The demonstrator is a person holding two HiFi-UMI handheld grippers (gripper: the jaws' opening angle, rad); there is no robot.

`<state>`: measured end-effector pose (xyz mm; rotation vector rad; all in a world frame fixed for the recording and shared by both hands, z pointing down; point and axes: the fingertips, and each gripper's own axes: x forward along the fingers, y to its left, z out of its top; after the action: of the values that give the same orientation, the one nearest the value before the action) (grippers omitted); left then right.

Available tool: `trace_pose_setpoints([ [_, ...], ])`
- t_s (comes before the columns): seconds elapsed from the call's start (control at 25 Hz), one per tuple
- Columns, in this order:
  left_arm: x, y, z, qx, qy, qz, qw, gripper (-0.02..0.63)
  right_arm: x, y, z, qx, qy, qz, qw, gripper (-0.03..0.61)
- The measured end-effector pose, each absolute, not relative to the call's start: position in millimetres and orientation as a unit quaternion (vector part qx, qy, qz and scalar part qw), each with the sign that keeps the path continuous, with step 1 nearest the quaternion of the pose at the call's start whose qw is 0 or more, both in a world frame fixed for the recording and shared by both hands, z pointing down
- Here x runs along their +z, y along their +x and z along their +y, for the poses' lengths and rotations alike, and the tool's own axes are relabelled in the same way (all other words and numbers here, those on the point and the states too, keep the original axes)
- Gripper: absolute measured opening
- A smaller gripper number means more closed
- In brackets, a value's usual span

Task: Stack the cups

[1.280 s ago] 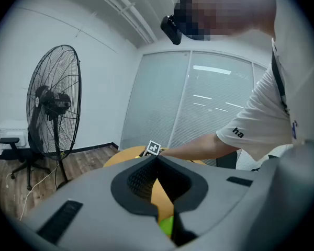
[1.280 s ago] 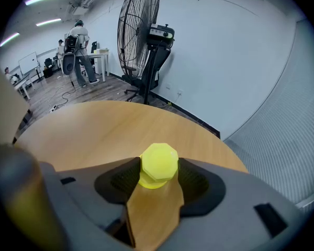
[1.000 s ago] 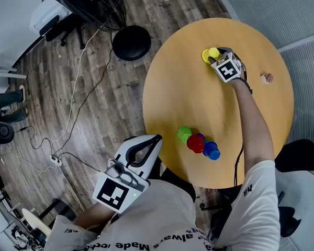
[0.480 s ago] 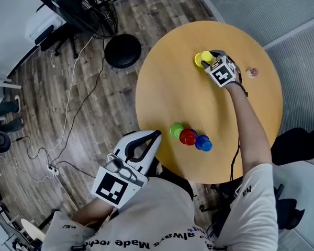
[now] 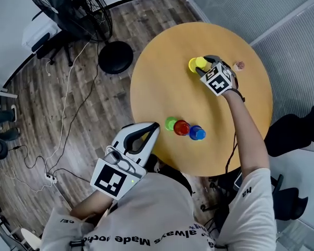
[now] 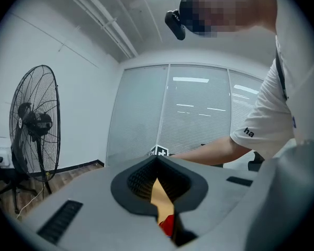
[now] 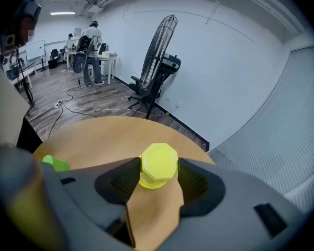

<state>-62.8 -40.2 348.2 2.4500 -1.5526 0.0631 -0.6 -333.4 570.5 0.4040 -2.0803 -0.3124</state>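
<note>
gripping the yellow cup (image 5: 200,63), the right gripper (image 7: 158,174) has its fingers pressed on the cup's 2 sides. they stand wide apart because the cup fills the gap, and the cup's 8-sided end faces that gripper's camera. in the head view this cup is at about 12 o'clock on the round bench (image 5: 162,82). it looks lifted rather than resting, though the pictures do not settle that.

the other 3 cups are well apart from it, in a short row near the bench edge at about 6 to 7 o'clock: green cup (image 5: 171,123), red cup (image 5: 181,127), blue cup (image 5: 197,133). they are just beside each other, perhaps touching, and each stands on the wood by itself. none is inside or on top of another.

the left gripper (image 5: 155,125) hangs off the bench at about 7 o'clock, pointing toward that row. its fingers are closed with nothing between them, and only a thin slit shows a bit of bench and red cup beyond. a small brown thing (image 5: 239,65) lies at about 1 o'clock and seems to have no part in the job.

as i judge it, the task is at its very start: 1 cup is picked up and 0 are stacked. what is left is to bring the yellow cup to the row, join it with 1 of those cups, then add the remaining 2 until all 4 make 1 stack.
</note>
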Motion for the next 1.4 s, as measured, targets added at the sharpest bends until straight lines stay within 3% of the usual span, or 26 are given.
trace_pose_setpoints([
  [0.76,313.9,-44.0,-17.6,0.004,0.861,-0.504,0.073,0.023,500.9,38.3,-210.6,-0.147,0.147,-0.864,0.458,0.241],
  [1.4,306.3,-32.3,-16.5,0.011,0.872,-0.486,0.058,0.023,509.3,67.9,-128.5,-0.145,0.124,-0.859,0.476,0.241],
])
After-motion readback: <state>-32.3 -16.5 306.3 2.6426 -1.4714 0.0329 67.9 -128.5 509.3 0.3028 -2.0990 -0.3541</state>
